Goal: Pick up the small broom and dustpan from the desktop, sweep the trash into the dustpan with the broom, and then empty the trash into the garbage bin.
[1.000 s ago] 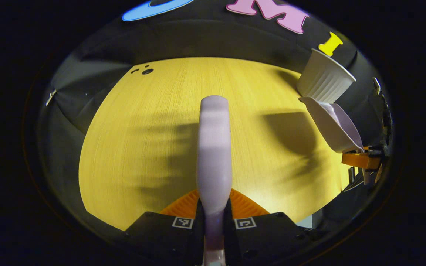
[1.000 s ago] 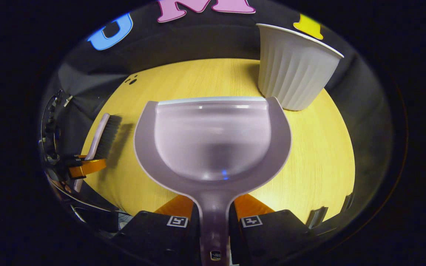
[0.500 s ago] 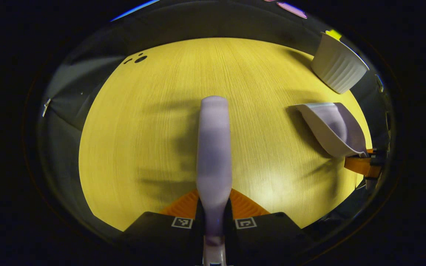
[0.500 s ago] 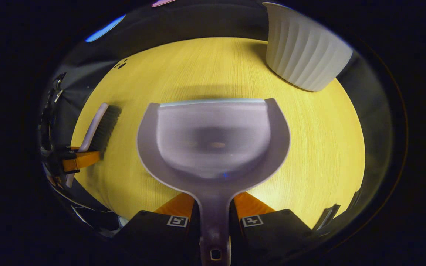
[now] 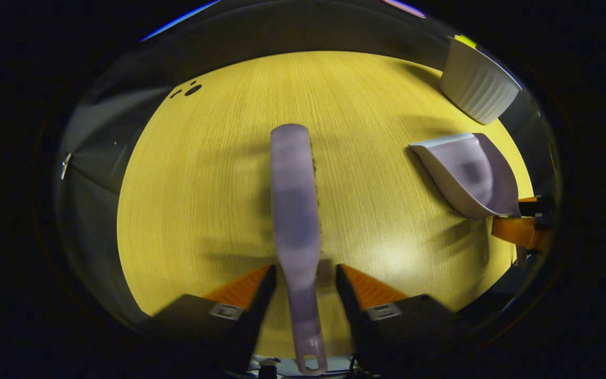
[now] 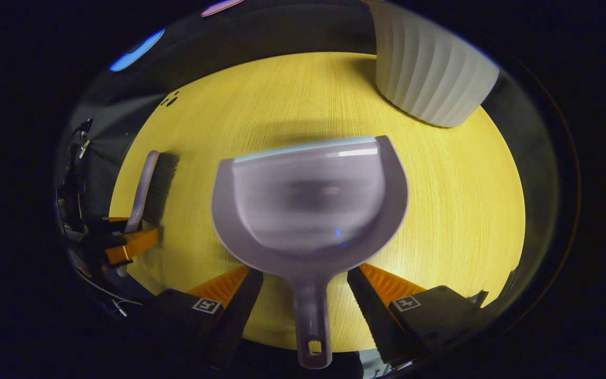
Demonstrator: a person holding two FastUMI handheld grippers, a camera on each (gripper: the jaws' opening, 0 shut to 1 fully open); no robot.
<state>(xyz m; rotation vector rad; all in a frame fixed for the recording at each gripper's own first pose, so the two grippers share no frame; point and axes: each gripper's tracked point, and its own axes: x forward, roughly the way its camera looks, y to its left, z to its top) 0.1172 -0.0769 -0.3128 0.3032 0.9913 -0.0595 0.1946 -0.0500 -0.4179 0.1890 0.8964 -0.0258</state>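
Both grippers had just spread wide, the left gripper (image 5: 300, 281) releasing the broom (image 5: 295, 210) and the right gripper (image 6: 305, 284) releasing the dustpan (image 6: 308, 210) onto the desktop (image 6: 455, 210), suggesting the task was finished.

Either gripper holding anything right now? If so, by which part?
Nothing held. Left gripper is open around the broom handle; right gripper is open around the dustpan handle, no contact.

My left gripper (image 5: 303, 279) sits at the bottom of the left gripper view with its jaws spread wide, gripping nothing, and my right gripper (image 6: 305, 279) sits at the bottom of the right gripper view the same way, fingers parted and pressing on nothing.
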